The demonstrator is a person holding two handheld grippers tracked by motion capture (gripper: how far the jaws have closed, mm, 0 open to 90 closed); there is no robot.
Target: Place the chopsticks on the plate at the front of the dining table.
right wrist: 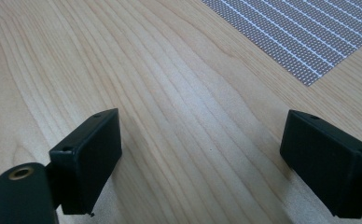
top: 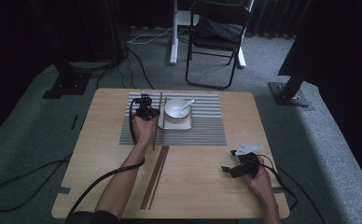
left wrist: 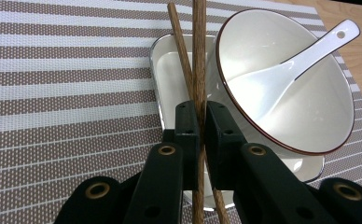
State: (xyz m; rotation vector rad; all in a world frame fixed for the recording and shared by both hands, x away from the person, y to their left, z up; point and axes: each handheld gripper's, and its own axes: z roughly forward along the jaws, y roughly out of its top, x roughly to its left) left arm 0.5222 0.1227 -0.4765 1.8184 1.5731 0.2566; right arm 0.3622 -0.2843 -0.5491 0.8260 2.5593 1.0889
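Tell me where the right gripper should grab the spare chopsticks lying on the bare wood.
Take the spare chopsticks near their middle, from straight above, jaws across the pair. They lie flat and side by side on the table, so a sideways approach finds no gap underneath. The right gripper is open.

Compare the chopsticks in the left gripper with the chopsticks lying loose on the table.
The held chopsticks are clamped in the left gripper beside the white plate; the loose chopsticks lie untouched on bare wood of the table. The held chopsticks sit over the striped placemat; the loose chopsticks lie nearer the person, off it. In the left gripper view the held pair crosses; the loose pair looks roughly parallel. Both are dark brown wood.
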